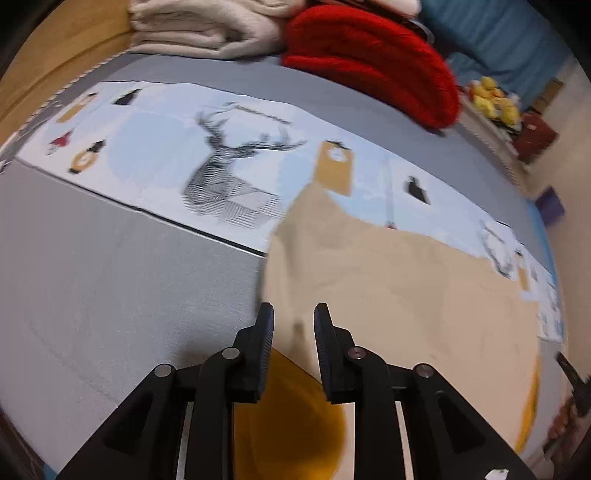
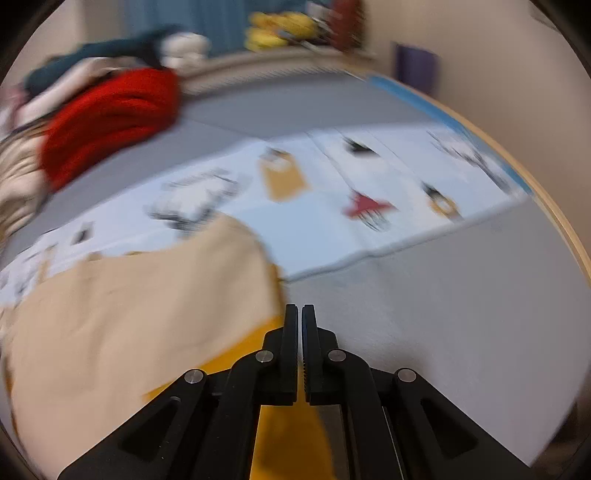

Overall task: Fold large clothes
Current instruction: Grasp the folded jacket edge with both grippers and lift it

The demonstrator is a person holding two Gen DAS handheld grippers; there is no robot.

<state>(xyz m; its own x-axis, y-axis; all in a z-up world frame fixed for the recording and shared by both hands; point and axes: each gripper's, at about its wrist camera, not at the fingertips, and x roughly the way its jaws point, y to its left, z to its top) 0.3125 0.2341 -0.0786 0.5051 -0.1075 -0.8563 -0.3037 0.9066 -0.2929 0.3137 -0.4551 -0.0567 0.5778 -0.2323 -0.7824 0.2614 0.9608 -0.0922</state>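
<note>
A large beige garment (image 1: 399, 295) with a mustard-yellow inner side (image 1: 288, 421) lies spread on the grey surface (image 1: 110, 280). My left gripper (image 1: 293, 314) has its jaws apart at the garment's left edge, with a fold of beige cloth between the fingers; whether they grip it is unclear. In the right wrist view the same garment (image 2: 129, 317) lies to the left, its yellow side (image 2: 284, 435) under the gripper. My right gripper (image 2: 300, 312) is shut at the garment's right edge, with nothing visibly between the fingertips.
A light-blue printed mat (image 1: 229, 162) with a deer picture lies behind the garment, also in the right wrist view (image 2: 332, 206). A folded red blanket (image 1: 376, 62) and cream blanket (image 1: 207, 26) sit at the back. Wooden edge (image 2: 554, 221) at right.
</note>
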